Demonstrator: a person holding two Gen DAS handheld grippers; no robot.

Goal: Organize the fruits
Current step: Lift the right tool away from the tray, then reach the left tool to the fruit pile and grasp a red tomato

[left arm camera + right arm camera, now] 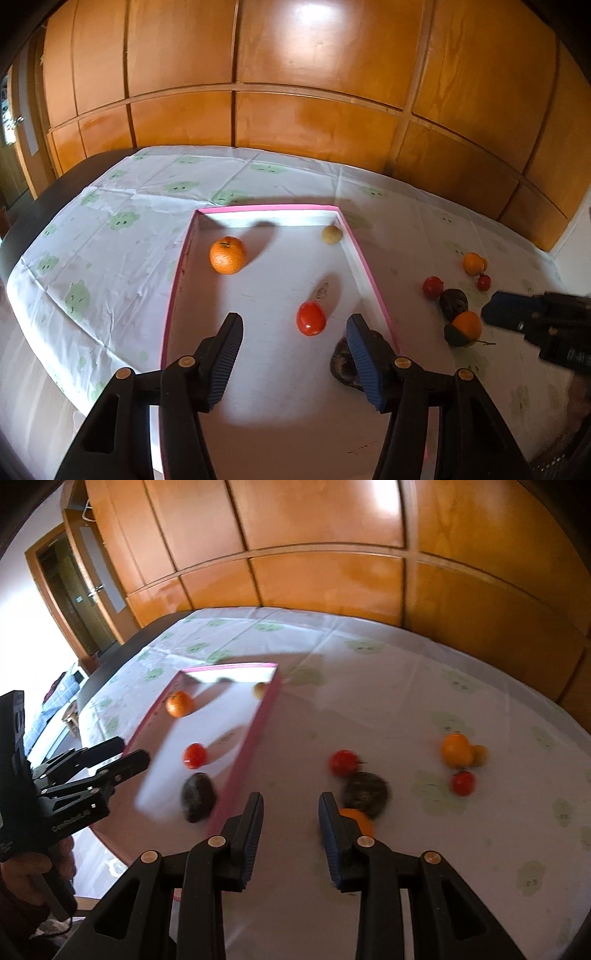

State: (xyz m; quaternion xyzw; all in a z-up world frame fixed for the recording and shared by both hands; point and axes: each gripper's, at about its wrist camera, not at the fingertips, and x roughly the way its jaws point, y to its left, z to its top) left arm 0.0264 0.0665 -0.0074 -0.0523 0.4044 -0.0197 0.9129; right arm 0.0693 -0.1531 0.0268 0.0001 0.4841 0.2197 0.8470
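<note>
- Wooden panelling [314, 110] backs the table [110, 229], draped in a cloud-print cloth.
- Pink-rimmed tray [369, 258] sits mid-table holding an orange [228, 254]; more fruit [433, 287] lies toward the right edge.
- Left tongs [295, 332] and right tongs [291, 812] both stand spread, empty.

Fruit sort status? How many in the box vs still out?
Done: four in the pink box: orange, tomato, small yellow fruit, dark fruit. In hand: nothing; left gripper and right gripper both empty. Left: six pieces on the tablecloth, nearest an orange.
</note>
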